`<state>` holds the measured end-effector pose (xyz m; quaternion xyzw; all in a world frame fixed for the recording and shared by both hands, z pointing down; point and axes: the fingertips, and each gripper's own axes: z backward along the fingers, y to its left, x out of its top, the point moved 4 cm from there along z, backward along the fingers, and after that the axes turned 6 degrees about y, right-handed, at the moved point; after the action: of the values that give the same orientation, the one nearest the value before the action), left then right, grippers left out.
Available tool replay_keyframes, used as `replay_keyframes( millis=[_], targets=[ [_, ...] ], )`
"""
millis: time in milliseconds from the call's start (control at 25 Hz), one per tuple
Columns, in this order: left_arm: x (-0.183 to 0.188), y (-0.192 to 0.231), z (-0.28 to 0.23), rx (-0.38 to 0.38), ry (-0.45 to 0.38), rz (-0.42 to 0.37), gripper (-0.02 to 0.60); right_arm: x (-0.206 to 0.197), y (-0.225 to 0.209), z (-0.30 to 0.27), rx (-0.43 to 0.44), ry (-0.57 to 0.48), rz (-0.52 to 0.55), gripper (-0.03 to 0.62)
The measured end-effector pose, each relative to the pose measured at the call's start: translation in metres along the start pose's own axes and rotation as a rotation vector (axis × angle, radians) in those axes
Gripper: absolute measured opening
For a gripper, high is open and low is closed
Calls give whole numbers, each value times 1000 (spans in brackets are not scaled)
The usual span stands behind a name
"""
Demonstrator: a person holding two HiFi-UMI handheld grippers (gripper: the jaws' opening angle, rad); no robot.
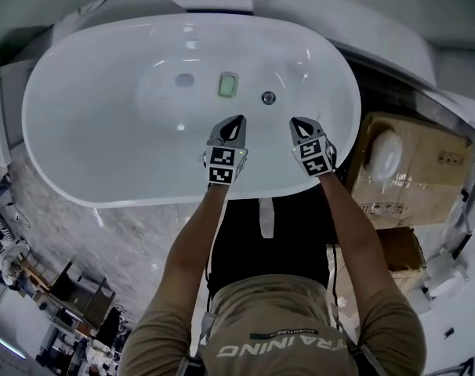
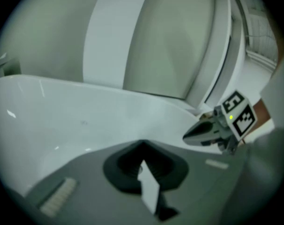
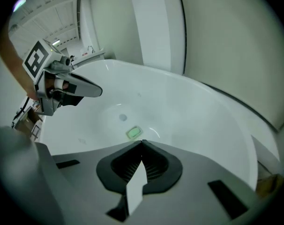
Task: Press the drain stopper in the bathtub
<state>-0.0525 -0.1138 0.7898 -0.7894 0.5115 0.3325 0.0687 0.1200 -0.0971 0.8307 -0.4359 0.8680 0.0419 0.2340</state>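
Left gripper and right gripper both pressed together, empty, over the bathtub, near side. Drain stopper sits on the tub floor, 11 o'clock from left (green pad just beside it). Likely rigid, slick, sprung: I'd push dead centre, no grasp.

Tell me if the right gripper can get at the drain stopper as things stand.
Probably yes. The right gripper hovers over the bathtub, the drain stopper lies bare on its floor just ahead, and nothing stands between them.

"TRAINING" on the person's shirt
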Motion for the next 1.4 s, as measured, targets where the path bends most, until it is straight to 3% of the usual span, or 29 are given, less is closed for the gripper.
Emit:
replay_keyframes(
  millis=[560, 720, 1000, 1400],
  targets=[
    [-102, 41, -155, -31, 110, 66, 2, -61, -10, -178, 45, 75, -19, 9],
    [-131, 47, -192, -50, 148, 132, 2, -75, -19, -223, 51, 86, -26, 8],
    [-176, 68, -237, -43, 200, 147, 3, -100, -18, -288, 76, 167, -44, 8],
    [-199, 84, -278, -62, 235, 140, 2, -116, -27, -351, 79, 266, -37, 8]
  ],
)
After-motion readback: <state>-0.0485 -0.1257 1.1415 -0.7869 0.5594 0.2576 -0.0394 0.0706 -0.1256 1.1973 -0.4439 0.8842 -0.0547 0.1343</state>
